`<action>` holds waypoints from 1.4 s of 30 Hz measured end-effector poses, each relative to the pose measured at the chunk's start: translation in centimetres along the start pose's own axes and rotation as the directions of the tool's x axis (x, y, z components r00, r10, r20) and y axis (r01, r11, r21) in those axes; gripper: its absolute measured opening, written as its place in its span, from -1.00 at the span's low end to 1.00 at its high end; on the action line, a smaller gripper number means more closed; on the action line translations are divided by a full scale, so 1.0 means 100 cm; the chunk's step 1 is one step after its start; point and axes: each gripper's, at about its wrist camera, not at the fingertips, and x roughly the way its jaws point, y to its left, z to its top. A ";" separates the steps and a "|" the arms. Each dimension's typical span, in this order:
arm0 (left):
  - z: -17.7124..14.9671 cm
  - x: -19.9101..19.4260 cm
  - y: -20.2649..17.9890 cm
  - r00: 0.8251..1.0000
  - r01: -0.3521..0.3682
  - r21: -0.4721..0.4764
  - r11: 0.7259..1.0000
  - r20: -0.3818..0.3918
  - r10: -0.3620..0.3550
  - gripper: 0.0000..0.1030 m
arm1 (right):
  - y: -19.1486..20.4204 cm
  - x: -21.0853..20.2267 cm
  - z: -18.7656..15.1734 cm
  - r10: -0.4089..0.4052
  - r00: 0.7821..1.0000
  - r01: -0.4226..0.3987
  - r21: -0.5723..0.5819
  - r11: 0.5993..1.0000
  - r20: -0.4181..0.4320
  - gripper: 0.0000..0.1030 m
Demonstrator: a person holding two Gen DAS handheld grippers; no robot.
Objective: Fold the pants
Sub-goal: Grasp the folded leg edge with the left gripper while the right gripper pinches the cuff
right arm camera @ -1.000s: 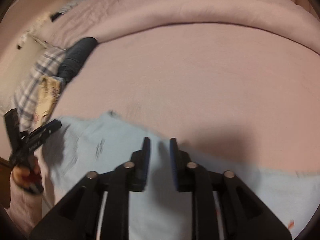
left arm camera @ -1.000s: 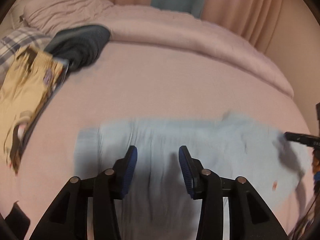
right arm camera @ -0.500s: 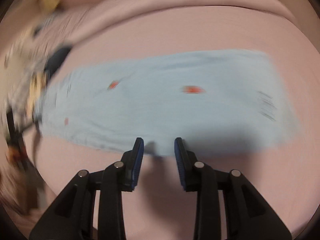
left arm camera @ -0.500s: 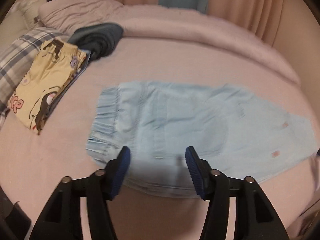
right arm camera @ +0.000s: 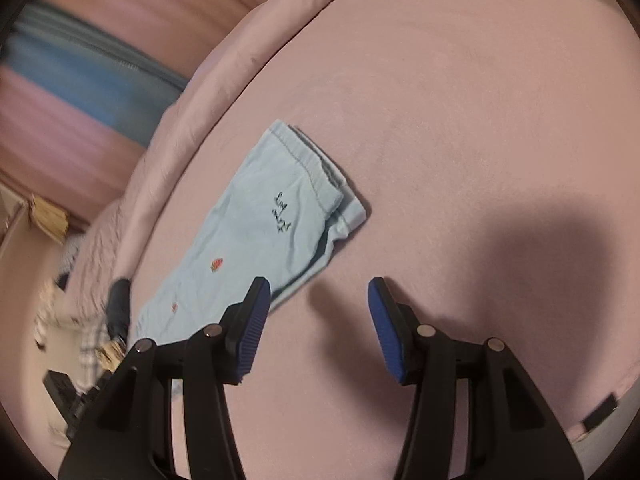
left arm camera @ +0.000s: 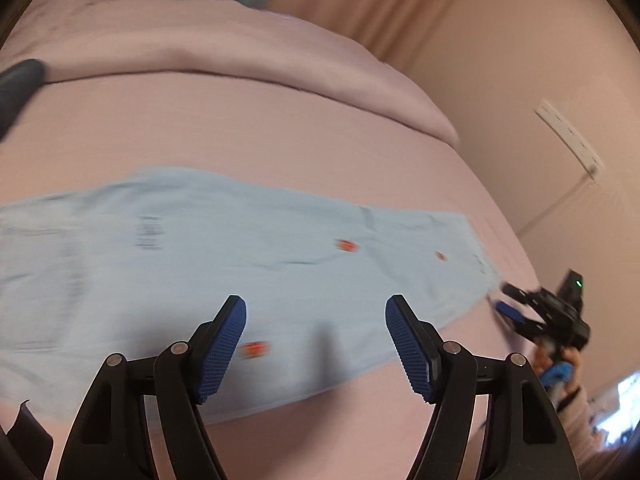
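Light blue pants (left arm camera: 208, 248) with small red marks lie flat, folded lengthwise, on the pink bed (left arm camera: 248, 128). In the right wrist view the pants (right arm camera: 260, 232) stretch from the waistband at the upper middle to the lower left. My left gripper (left arm camera: 316, 340) is open and empty, just above the pants' near edge. My right gripper (right arm camera: 316, 320) is open and empty, over bare sheet beside the pants' near edge. The right gripper also shows in the left wrist view (left arm camera: 508, 300), close to the leg hems.
A rolled pink duvet (left arm camera: 224, 48) lies along the bed's far side. A dark garment (left arm camera: 16, 84) is at the far left. A wall with a white socket strip (left arm camera: 568, 136) stands to the right. Curtains (right arm camera: 80, 80) hang behind the bed.
Both grippers have swung to new views; the left now looks toward the leg end, the right toward the waistband. The right jaws have opened wider. The pants lie still.
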 end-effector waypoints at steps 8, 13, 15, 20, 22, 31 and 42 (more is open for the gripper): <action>0.000 0.087 -0.065 0.986 0.045 0.113 0.993 -0.166 -0.026 0.39 | -0.001 0.003 0.015 -0.057 0.995 0.052 0.055 0.997 0.085 -0.49; -0.010 0.107 -0.073 0.977 0.025 0.166 0.986 -0.214 0.011 0.39 | -0.014 -0.016 0.019 0.032 0.993 -0.039 0.059 0.997 0.114 -0.76; -0.012 0.109 -0.073 0.976 0.023 0.181 0.983 -0.218 0.018 0.39 | -0.010 -0.025 0.018 0.053 0.989 -0.058 0.030 0.998 0.135 -0.76; -0.012 0.108 -0.078 0.973 0.013 0.185 0.983 -0.230 0.031 0.39 | -0.033 0.006 0.013 -0.018 0.997 0.012 0.077 0.997 0.075 -0.78; -0.010 0.104 -0.082 0.971 0.025 0.175 0.984 -0.240 0.018 0.39 | -0.032 -0.003 0.012 0.021 0.995 -0.028 0.082 0.996 0.093 -0.69; 0.004 0.140 -0.099 0.948 0.182 -0.011 0.983 -0.262 -0.179 0.39 | -0.033 -0.009 0.005 0.012 0.996 -0.022 0.116 0.993 0.088 -0.46; 0.006 0.118 -0.054 0.934 0.271 -0.232 0.934 -0.172 -0.314 0.34 | 0.058 -0.036 0.021 0.005 0.984 0.017 -0.119 0.993 0.180 -0.76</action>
